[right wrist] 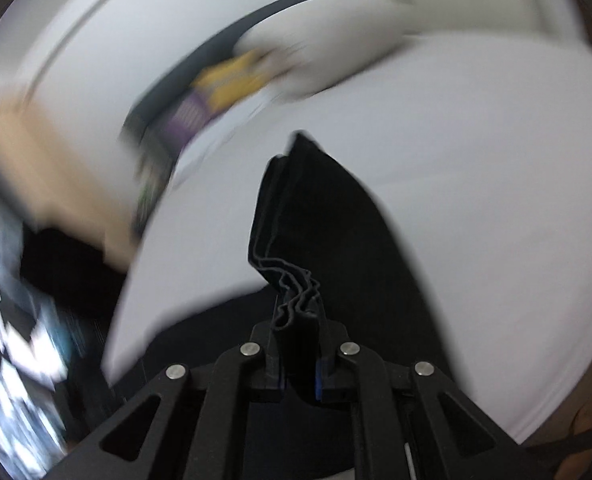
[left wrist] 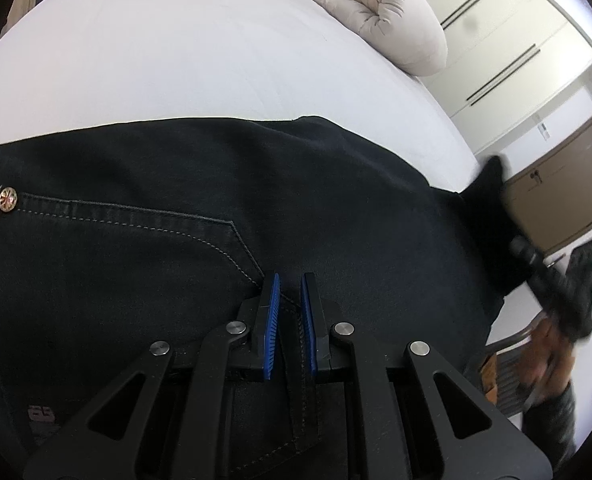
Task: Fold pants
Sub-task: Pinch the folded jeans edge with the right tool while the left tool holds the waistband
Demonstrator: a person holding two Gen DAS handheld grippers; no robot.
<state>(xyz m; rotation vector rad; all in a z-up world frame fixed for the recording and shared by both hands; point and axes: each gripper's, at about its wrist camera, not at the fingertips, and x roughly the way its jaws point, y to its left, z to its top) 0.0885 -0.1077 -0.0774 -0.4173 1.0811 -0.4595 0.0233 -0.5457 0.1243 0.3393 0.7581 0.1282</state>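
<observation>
Black linkage arms of the left gripper [left wrist: 289,280] fill the near edge of the left wrist view. Its blue pads [left wrist: 272,312] stand narrow, with a thin ridge of dark cloth rising between them, so it looks closed on the pants [left wrist: 255,184]. Those pants lie flat across the near half of a white bed [left wrist: 175,52], waist end to the left. A back pocket with pale stitching sits just left of the pads, and a small metal rivet [left wrist: 7,199] marks its far left corner.

On the far right of the bed rests a rolled beige quilt [left wrist: 376,12]. Beyond it stand white wardrobe doors [left wrist: 508,40] and a brown door [left wrist: 560,192].

At the right edge of the bed the leg end of the pants is lifted off the sheet, drawn up toward the right gripper [left wrist: 552,280], which shows there blurred, with a hand [left wrist: 548,356] beneath it.

From the right wrist view, the right gripper [right wrist: 299,320] is clamped on stacked hems, whose wavy layered edges stick out between the fingers. The cloth runs far from the jaws and hangs over the bed. Everything left of it is smeared by motion blur.
</observation>
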